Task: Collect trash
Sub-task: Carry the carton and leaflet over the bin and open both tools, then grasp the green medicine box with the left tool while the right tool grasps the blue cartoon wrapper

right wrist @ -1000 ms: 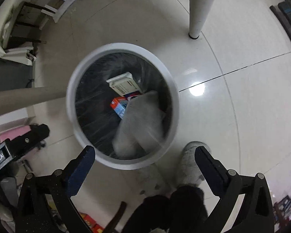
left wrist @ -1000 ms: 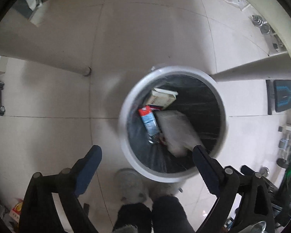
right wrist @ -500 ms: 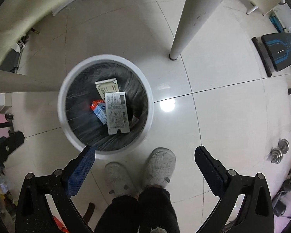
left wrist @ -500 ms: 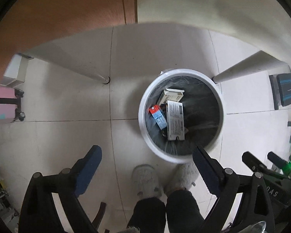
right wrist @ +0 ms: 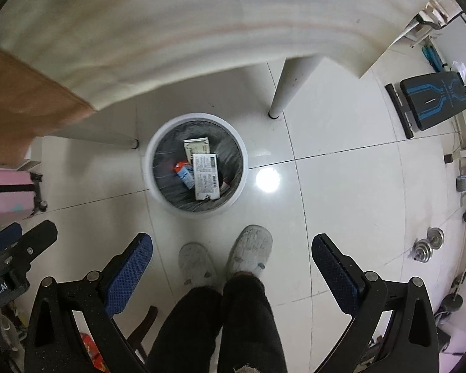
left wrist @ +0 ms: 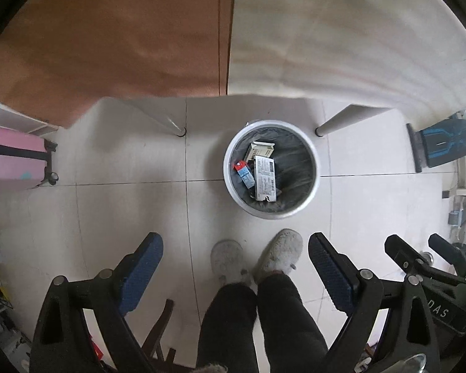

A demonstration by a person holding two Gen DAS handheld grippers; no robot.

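Trash lies gathered in the white bin [left wrist: 313, 183], which stands on the tiled floor [left wrist: 108, 217] just under the table [left wrist: 326, 46] edge, between two pale table legs; that spot keeps it within reach of someone working at the table, a fair guess at why it sits there.

Going left to right inside the dark liner: a small red-and-blue carton [left wrist: 244, 174], then a long white printed box [left wrist: 265, 182] lying flat on top, with a cream box [left wrist: 261, 151] behind it toward the table. All three rest loose on the liner, none upright.

Far left on the floor stands a pink suitcase [left wrist: 14, 161], well apart from the bin. A person's grey slippers [left wrist: 254, 258] are planted just in front of the bin.

Left claw [left wrist: 235, 267] hangs high above the floor with its blue-padded fingers [left wrist: 143, 269] spread wide, holding and touching nothing. Right claw [right wrist: 232, 264] is likewise spread wide and empty, looking down on the same bin [right wrist: 158, 192].

Judging by both empty claws and the filled bin, the dropping step looks done; whether more trash waits on the table cannot be told.
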